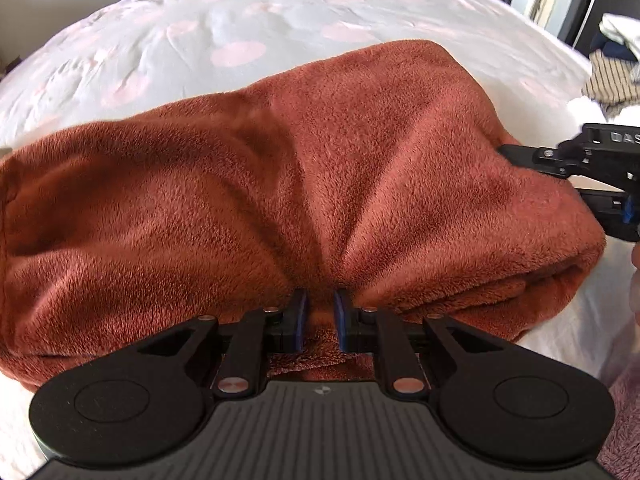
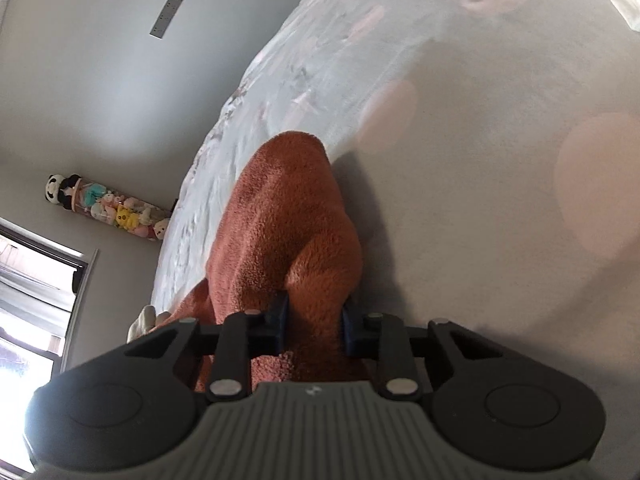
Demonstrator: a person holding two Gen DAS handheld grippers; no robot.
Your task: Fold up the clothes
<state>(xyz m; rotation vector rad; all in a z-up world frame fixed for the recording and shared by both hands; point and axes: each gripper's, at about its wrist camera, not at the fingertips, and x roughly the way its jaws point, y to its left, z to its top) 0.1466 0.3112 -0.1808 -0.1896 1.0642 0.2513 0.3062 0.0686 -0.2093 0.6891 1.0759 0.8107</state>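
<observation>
Left wrist view first: my left gripper [image 1: 320,312] is clamped on a bunched pinch of the near edge of the fleece [image 1: 280,184], with creases fanning out from the blue pads [image 1: 301,316]. The fleece is a thick rust-brown plush garment, already doubled into a long bundle that lies across the bed [image 1: 200,32], on a white cover with pale pink spots. At the bundle's right end my right gripper [image 1: 560,184] comes in from the side, one finger above the fabric and one below.

From the right wrist view, that gripper [image 2: 314,320] has its pads [image 2: 280,312] pressed against a fat roll of fleece [image 2: 280,220] that fills the gap, so I read it as clamped on the cloth. Beyond it the bundle runs away across the bed [image 2: 480,200] toward a wall, where a tube of plush toys [image 2: 108,208] leans beside a window.

My judgement on handling: this cloth is soft, limp and bulky, light enough for two pinches but with no stiffness, so anything not held will sag and slump. The pile looks grippy, not slick, so slipping is a small risk; the bigger one is catching only the top layer and peeling the fold open. I would hold through all layers at the two ends or corners, as now, and keep the span taut between the grippers. Far right in the left view, a heap of other clothes [image 1: 612,80] sits at the bed's edge.
</observation>
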